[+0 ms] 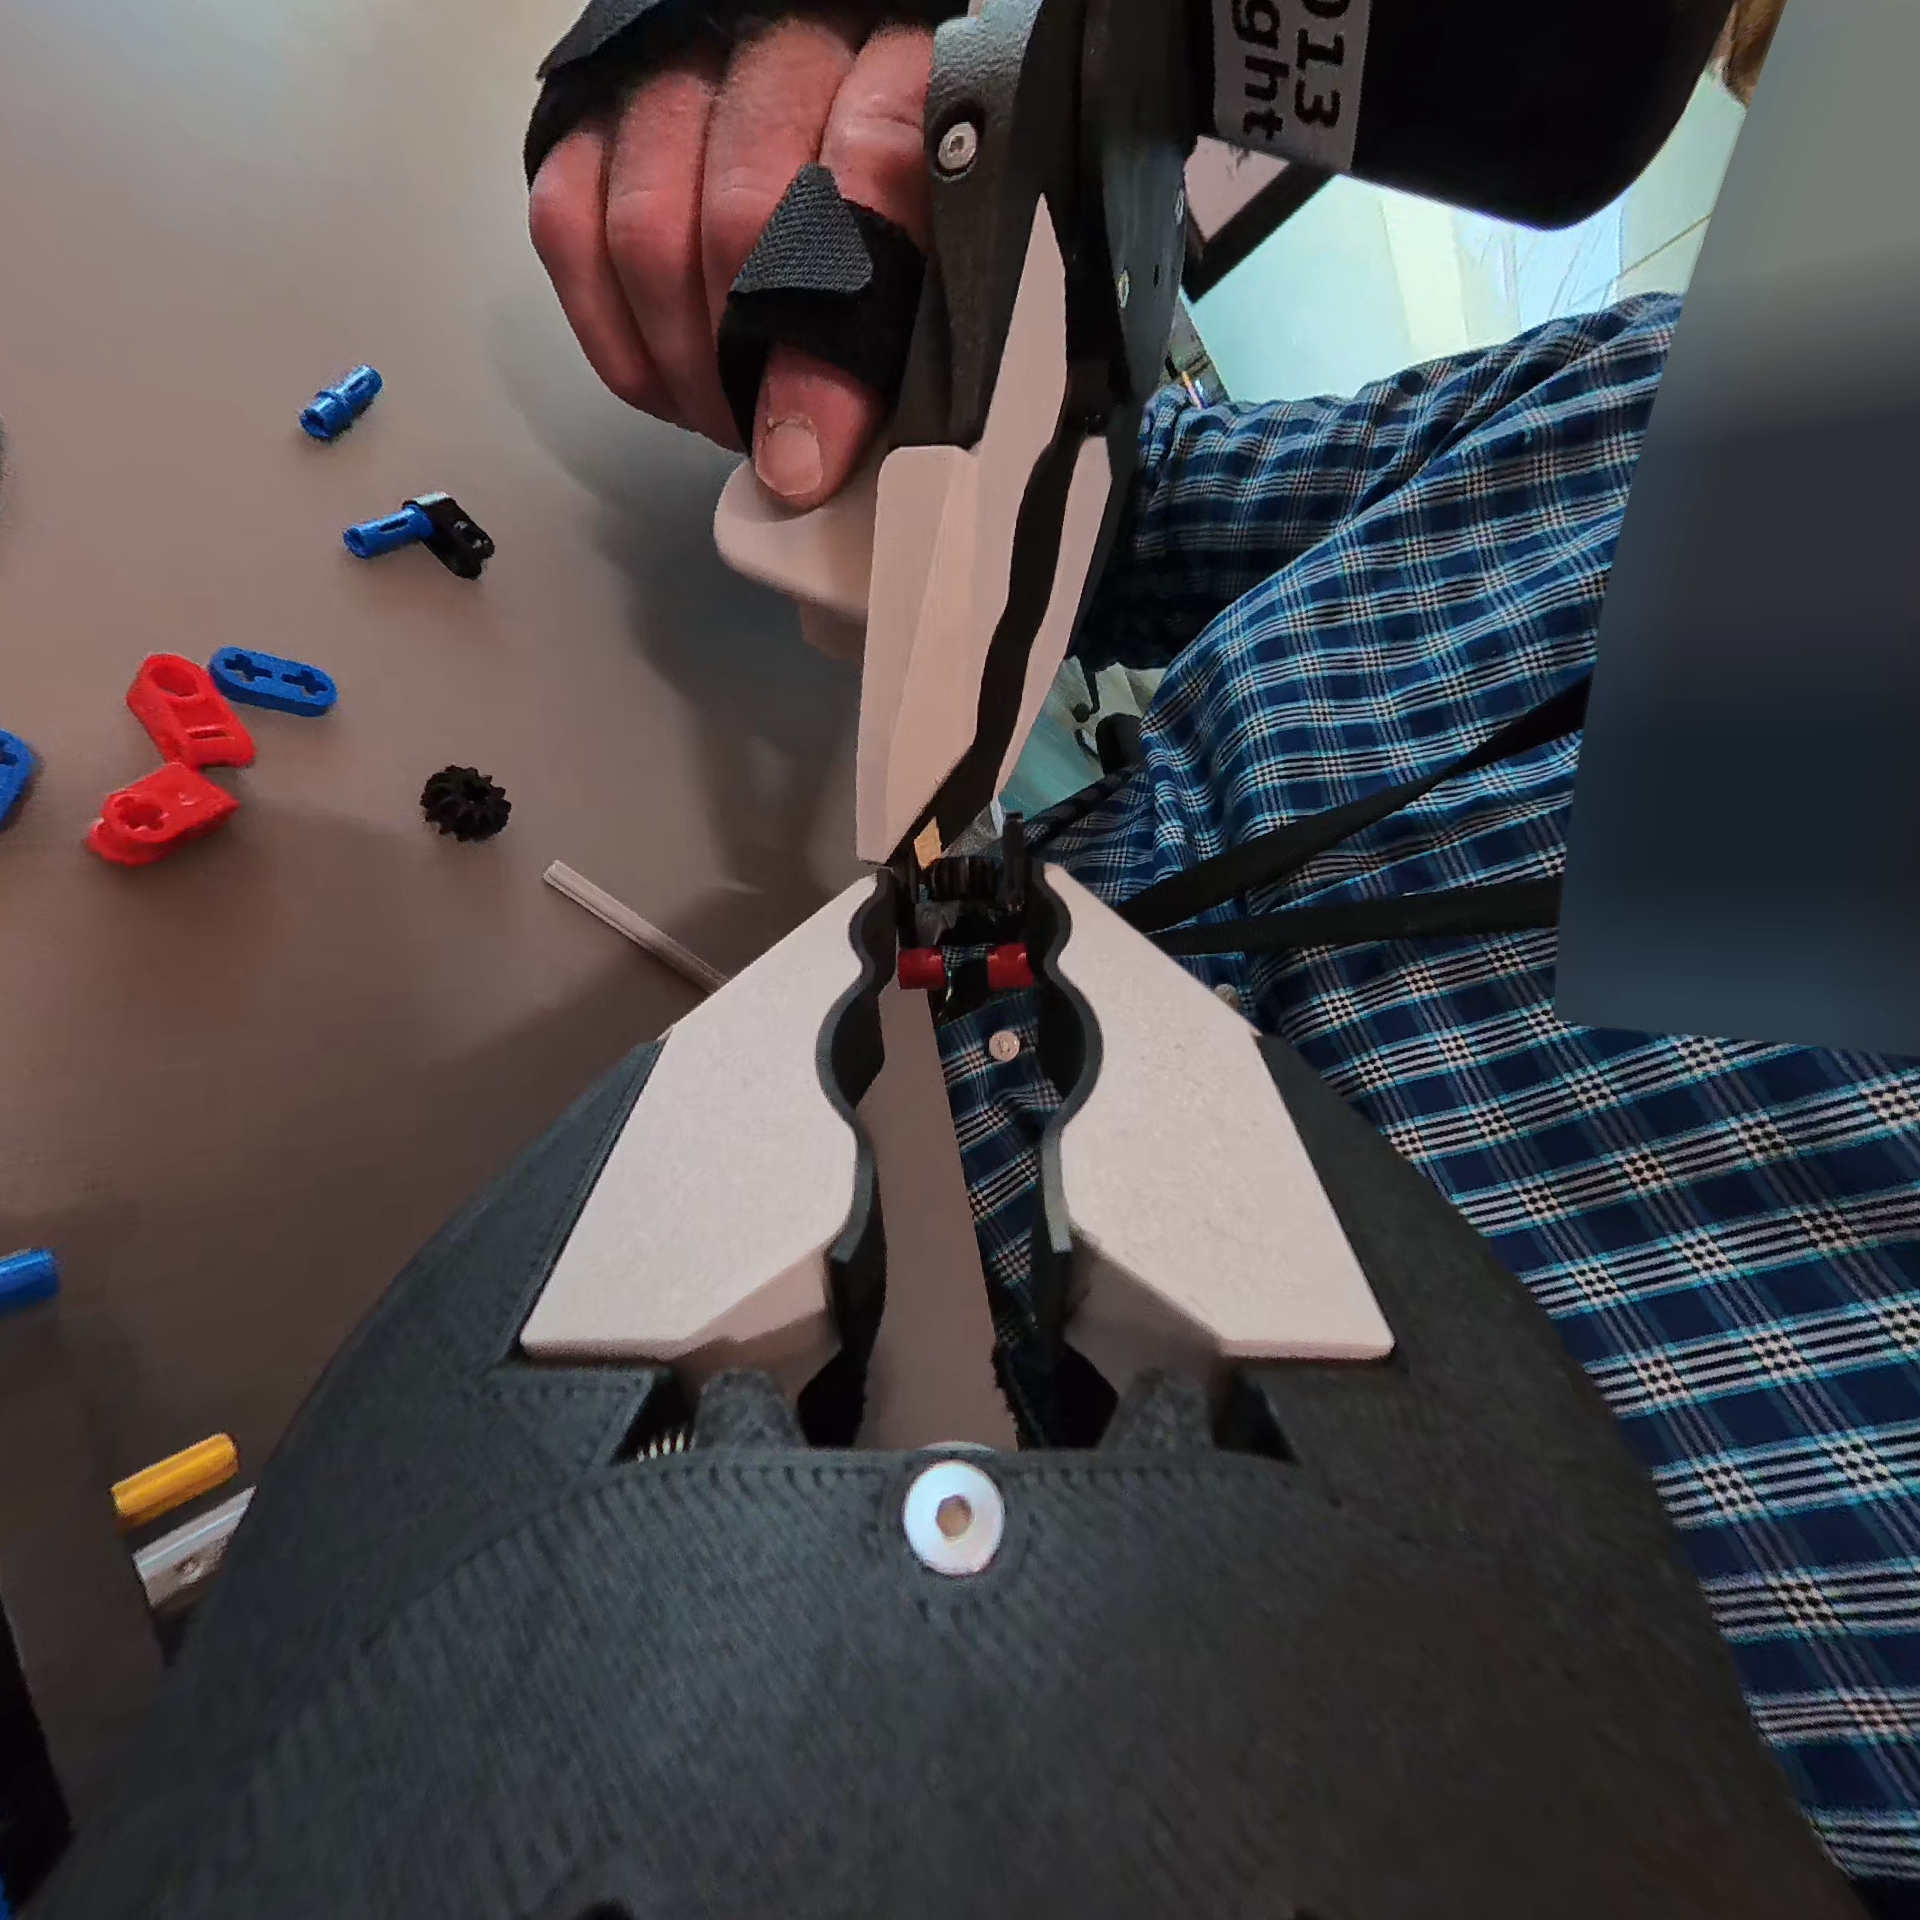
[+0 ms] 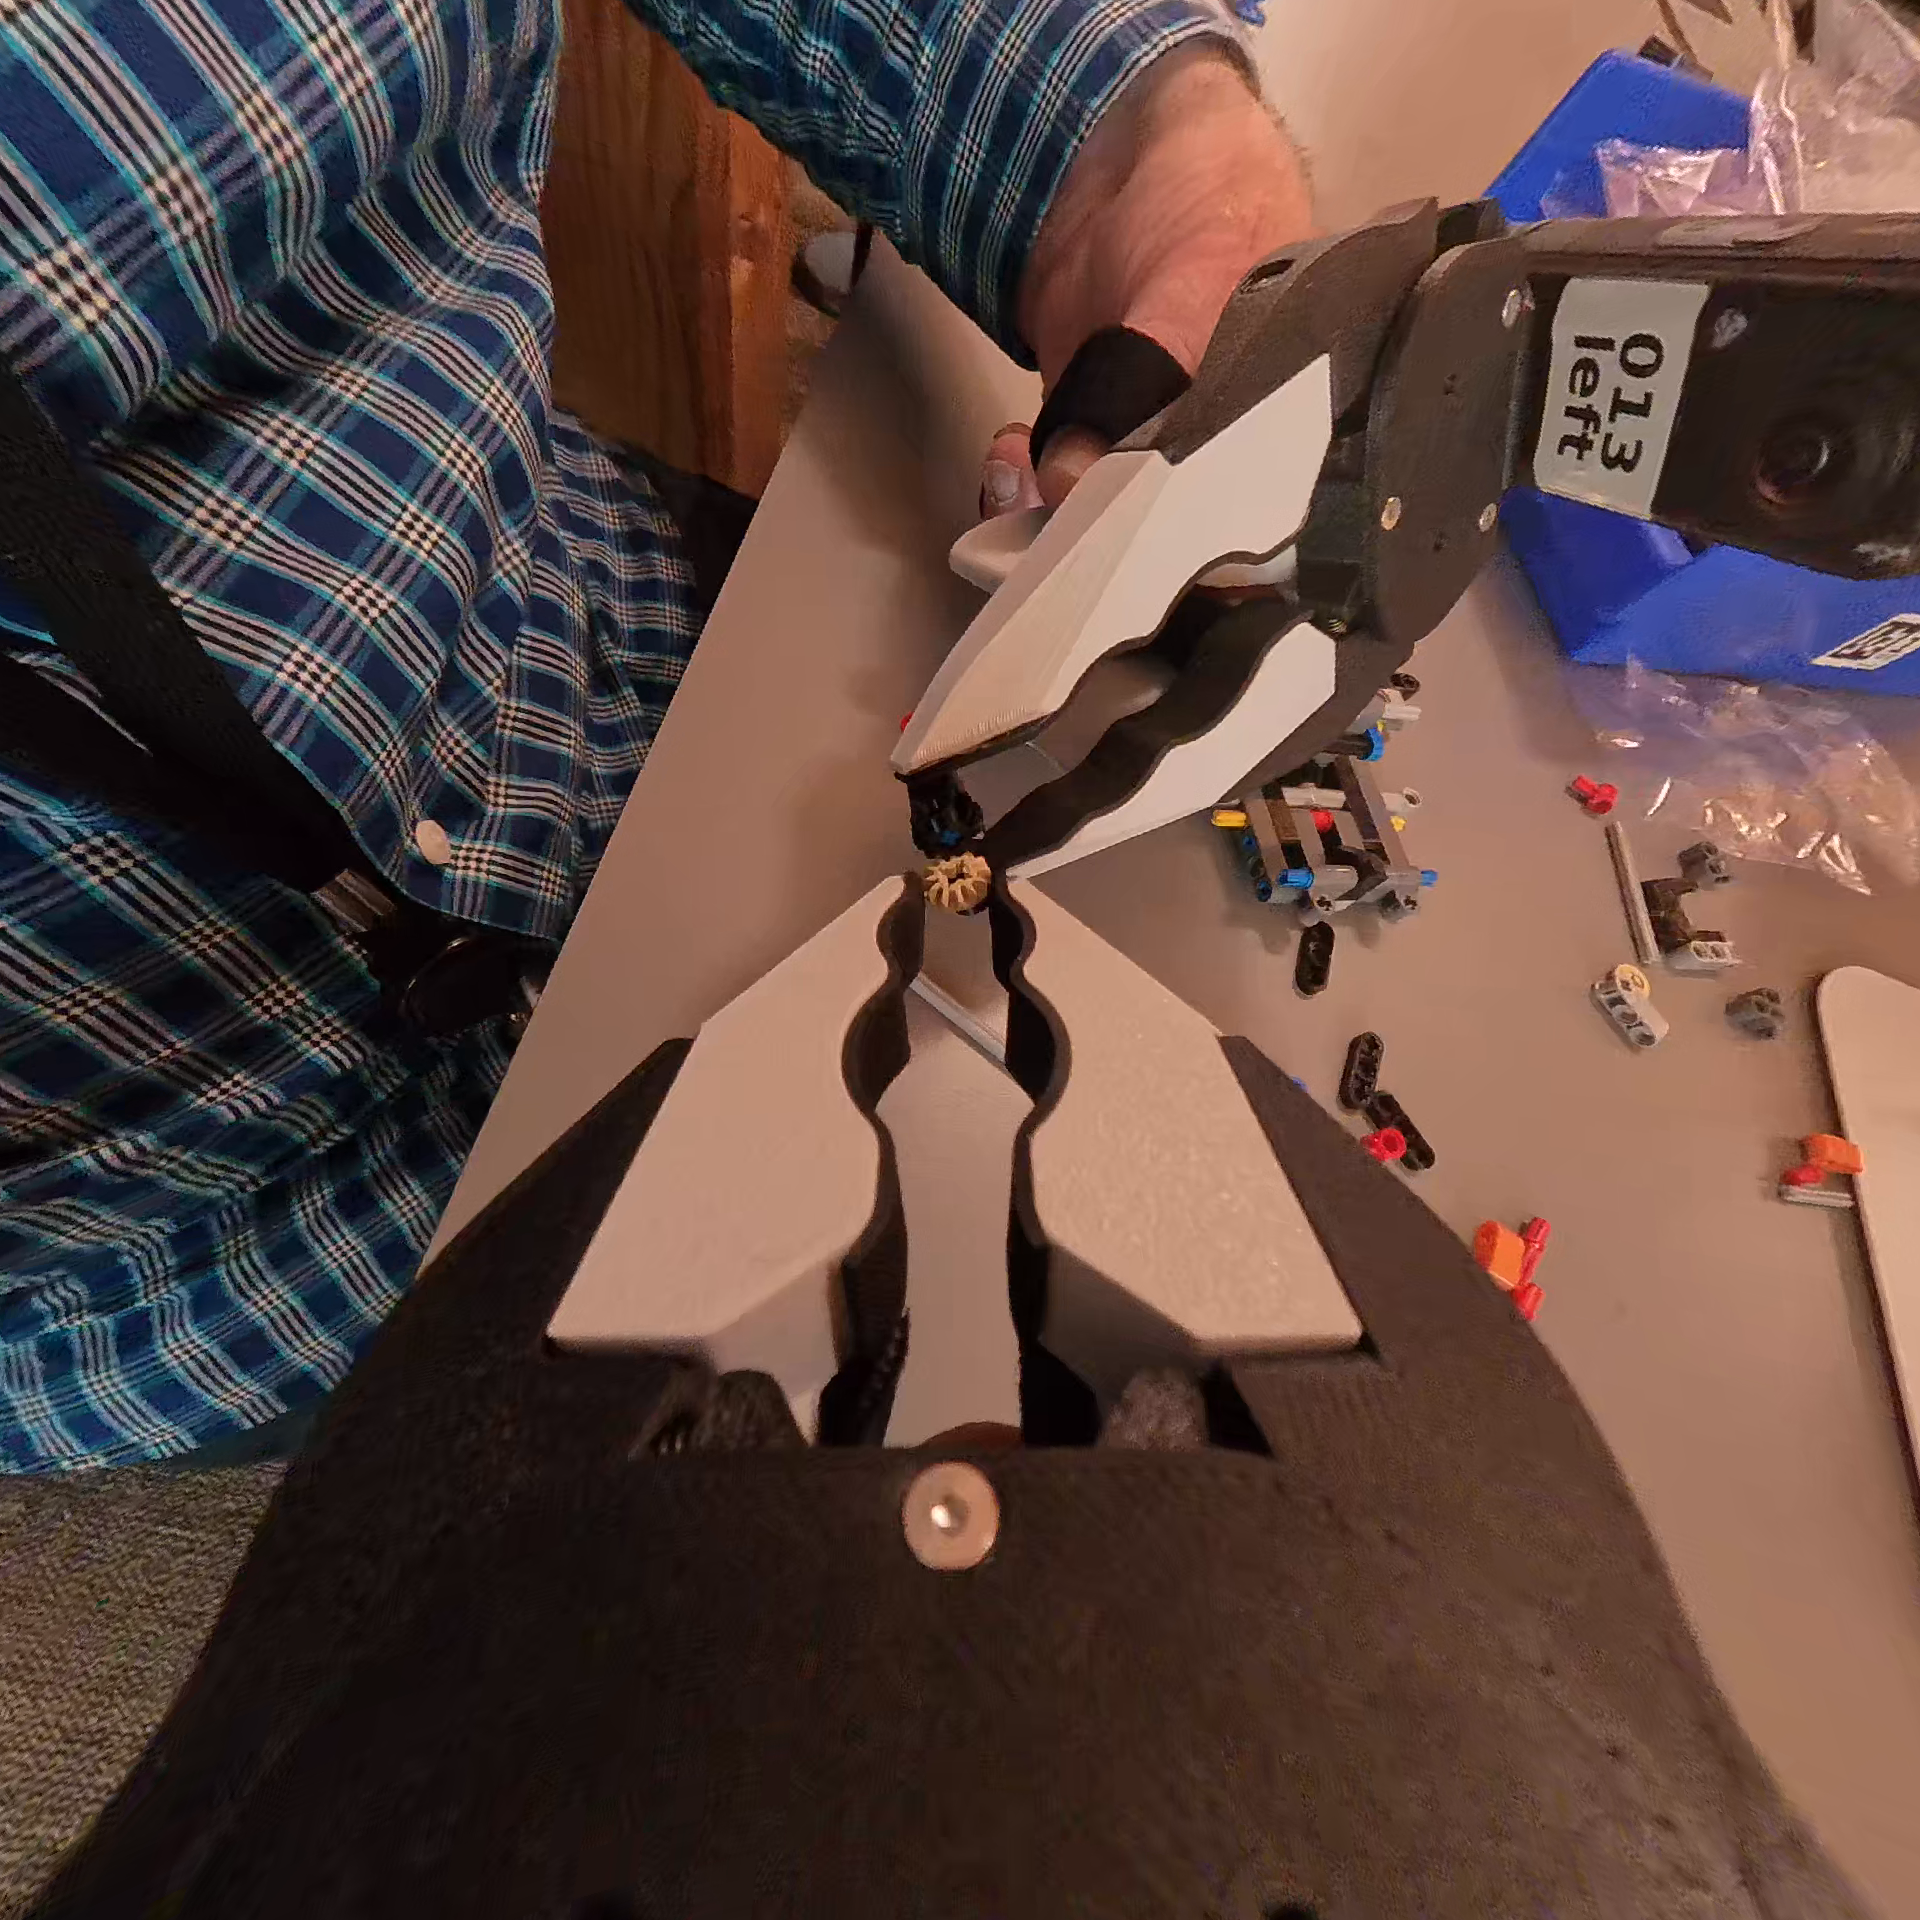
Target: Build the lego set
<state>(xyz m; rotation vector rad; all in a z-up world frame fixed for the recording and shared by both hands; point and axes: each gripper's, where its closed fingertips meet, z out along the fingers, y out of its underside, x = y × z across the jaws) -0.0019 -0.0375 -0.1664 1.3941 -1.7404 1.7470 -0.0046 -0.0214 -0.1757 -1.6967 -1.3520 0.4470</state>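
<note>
Here the left hand-held gripper (image 1: 961,914) is clamped on a small black sub-assembly (image 1: 964,925) with two red pin ends, held up in the air over the tabletop (image 1: 364,1039). The right hand-held gripper (image 2: 951,883) pinches a tan bevel gear (image 2: 954,883) at its tips, touching the black piece's end. Loose red and blue parts (image 1: 187,717) lie left; a grey partial build (image 2: 1330,836) sits on the tabletop beyond.

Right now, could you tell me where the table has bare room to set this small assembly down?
Bare table lies along the near edge, between the shirt and the half-built frame. Past that frame, toward the blue box and plastic bag, loose pieces crowd it. The red pieces and black gear leave bare room around them.
</note>
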